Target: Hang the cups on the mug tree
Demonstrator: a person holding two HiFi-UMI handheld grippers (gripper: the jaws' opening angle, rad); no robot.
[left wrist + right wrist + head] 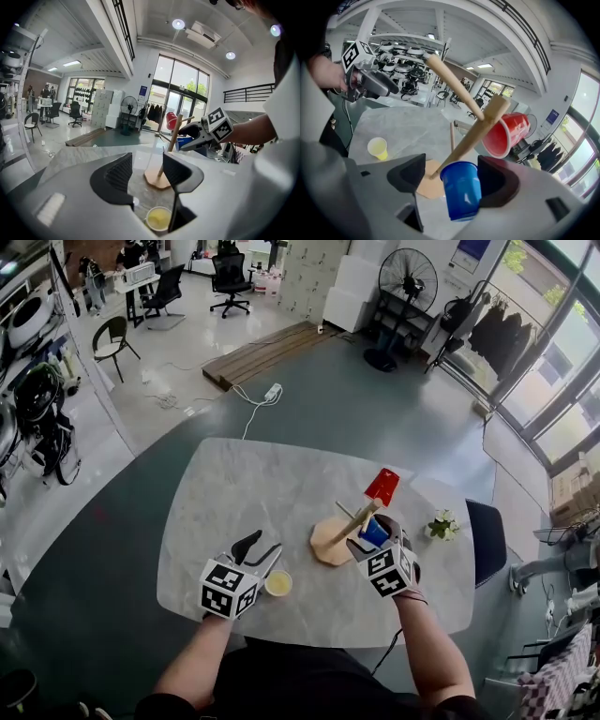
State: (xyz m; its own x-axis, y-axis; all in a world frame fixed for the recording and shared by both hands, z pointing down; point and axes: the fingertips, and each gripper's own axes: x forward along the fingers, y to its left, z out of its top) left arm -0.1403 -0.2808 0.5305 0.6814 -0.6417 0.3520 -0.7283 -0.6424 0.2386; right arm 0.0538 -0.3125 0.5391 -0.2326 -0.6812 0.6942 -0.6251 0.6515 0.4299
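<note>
The wooden mug tree (356,518) stands on its round base (328,542) at the table's right middle, with a red cup (382,487) hung at its top. My right gripper (370,532) is at the trunk with a blue cup (461,190) between its jaws. The cup's mouth points at the tree; it leans on the right jaw and a gap shows beside the left jaw. Whether a peg sits inside it is hidden. My left gripper (262,547) hovers open and empty just above a yellow cup (278,583) that stands on the table.
The marble table (244,493) has a small potted flower (442,524) near its right edge and a dark chair (486,540) beyond that edge. The person's arms reach in from the near edge.
</note>
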